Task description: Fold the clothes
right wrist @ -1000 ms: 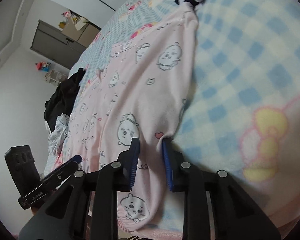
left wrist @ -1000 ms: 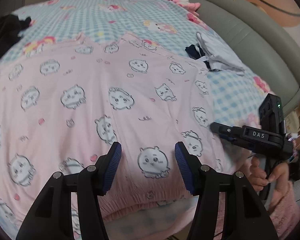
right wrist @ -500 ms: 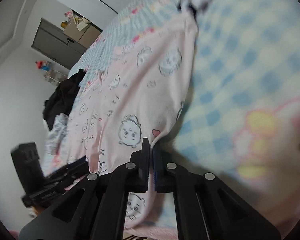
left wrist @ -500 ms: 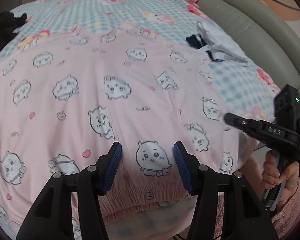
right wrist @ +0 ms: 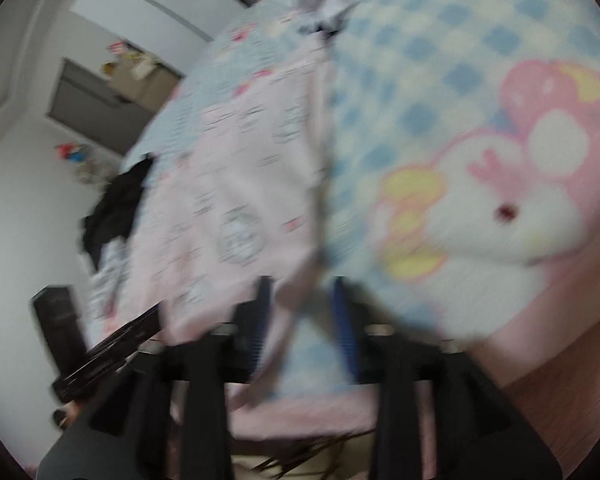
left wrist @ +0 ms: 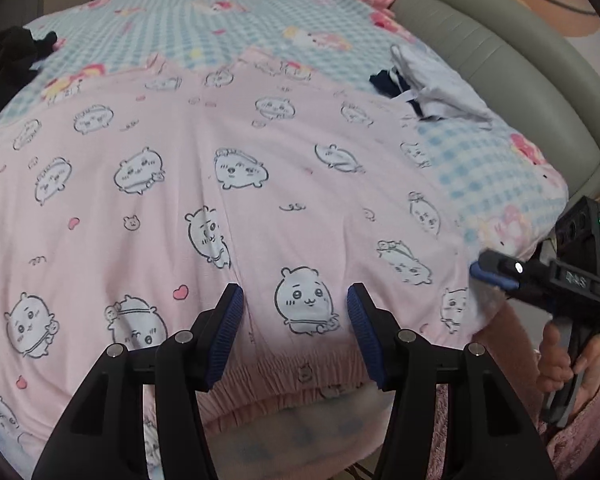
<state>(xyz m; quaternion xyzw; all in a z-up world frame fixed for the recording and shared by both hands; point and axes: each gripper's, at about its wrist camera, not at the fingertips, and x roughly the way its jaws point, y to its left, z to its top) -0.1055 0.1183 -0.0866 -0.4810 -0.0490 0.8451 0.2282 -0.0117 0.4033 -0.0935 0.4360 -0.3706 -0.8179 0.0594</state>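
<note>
Pale pink garment [left wrist: 260, 200] with white cartoon critters and red hearts; blue-and-white checked blanket [left wrist: 228, 28].

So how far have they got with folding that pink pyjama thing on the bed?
Barely begun. Done: the pink garment lies spread flat on the checked blanket, no fold in it. In hand: the left tongs hover open over its elastic hem, gripping nothing; the right tongs are opening at its side edge, with cloth between them in a blurred view. Left: every fold, plus the grey and dark clothes beyond.
</note>
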